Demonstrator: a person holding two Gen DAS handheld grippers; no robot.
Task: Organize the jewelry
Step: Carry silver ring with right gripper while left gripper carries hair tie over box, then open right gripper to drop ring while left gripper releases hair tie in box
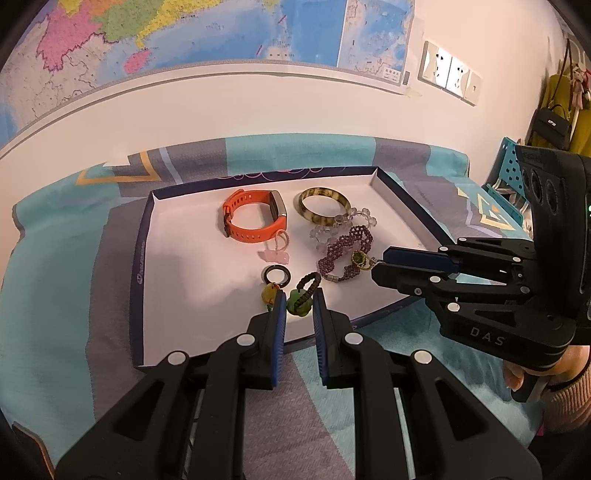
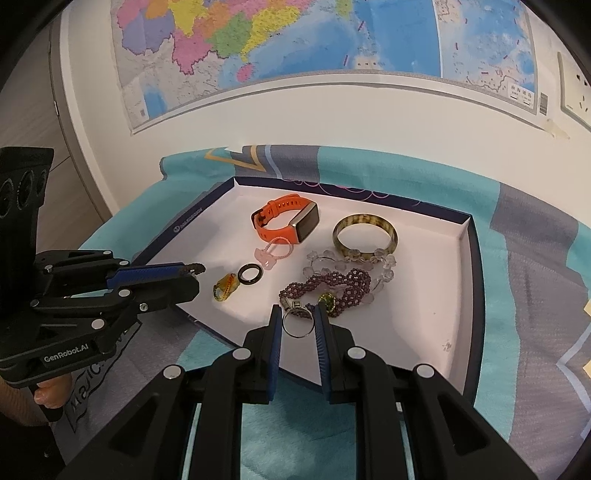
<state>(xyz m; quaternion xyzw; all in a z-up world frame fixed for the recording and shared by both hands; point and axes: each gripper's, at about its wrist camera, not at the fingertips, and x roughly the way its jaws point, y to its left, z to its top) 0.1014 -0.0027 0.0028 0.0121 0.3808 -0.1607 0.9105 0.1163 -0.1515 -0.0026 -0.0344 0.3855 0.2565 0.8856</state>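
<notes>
- On a teal and grey patterned cloth lies a shallow dark blue box lid with a white inside; all the jewelry is in it or just above it.
- Toward the lid's far side, an orange silicone watch band with a dark rectangular face stands on edge. To its right a mottled brown-and-yellow bangle lies flat.
- A bracelet of clear faceted beads touches the bangle's near rim, and a woven purple bead bracelet lies across the clear one.
- A small pink charm on a thin pink loop rests against the watch band. A glossy black ring sits just in front of it, with a yellow amber-like charm beside the ring.
- The left gripper has its blue-padded fingers drawn close on a green jade-like pendant with a dark braided cord loop. In the right wrist view the cord's end pokes out past the fingertips.
- The right gripper pinches a thin silver ring hoop between its pads, near the lid's front edge.
- An olive-green stone in a gold setting sits at that gripper's tip, against the purple bracelet; whether it belongs to the hoop cannot be told.
- A hand in a ribbed pink sleeve grips the right gripper's handle.
- A coloured wall map hangs behind the cloth.
</notes>
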